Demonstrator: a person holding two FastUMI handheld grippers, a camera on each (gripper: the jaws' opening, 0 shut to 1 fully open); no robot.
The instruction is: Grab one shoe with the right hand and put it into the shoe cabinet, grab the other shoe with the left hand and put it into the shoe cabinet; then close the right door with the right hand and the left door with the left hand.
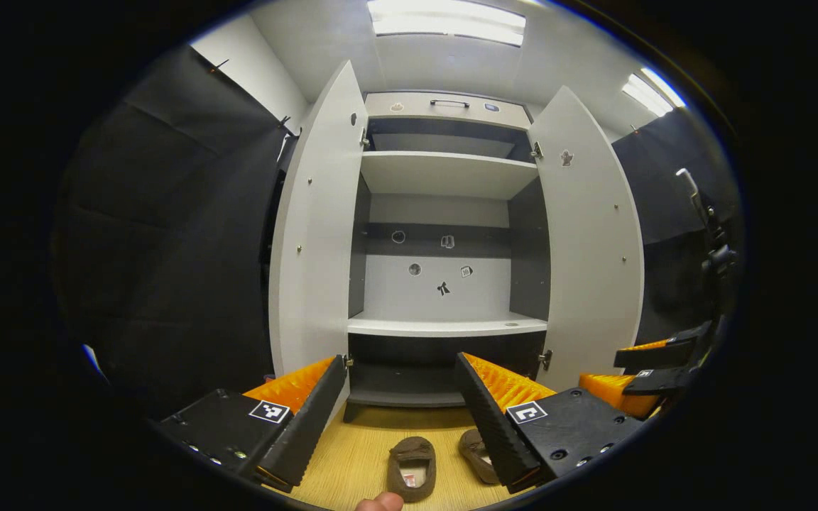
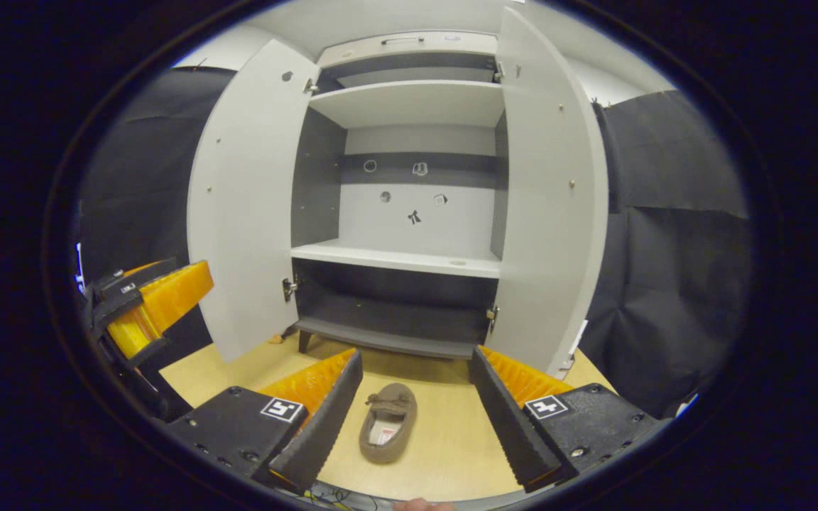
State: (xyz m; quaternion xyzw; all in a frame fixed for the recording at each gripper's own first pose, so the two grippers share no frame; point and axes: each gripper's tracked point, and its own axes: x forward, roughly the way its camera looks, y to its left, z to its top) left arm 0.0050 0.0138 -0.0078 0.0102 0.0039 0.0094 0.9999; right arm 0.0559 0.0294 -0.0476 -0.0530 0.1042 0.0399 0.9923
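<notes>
Your left hand-held gripper (image 1: 400,415): spread, holding nothing. Your right hand-held gripper (image 2: 416,411): spread likewise. Two shoes (image 1: 412,467) (brown) on the floor (image 2: 451,447), before the cabinet (image 2: 409,255); both doors (image 2: 249,199) open.

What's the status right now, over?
Left gripper open, right gripper open, both empty. Two brown suede slippers on wooden floor. Grey shoe cabinet doors wide open. Nothing in the way.

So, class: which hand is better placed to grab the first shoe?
Right. One shoe lies between the open right tongs, fully visible. In the left gripper view, the left tongs partly cover the other shoe.
</notes>
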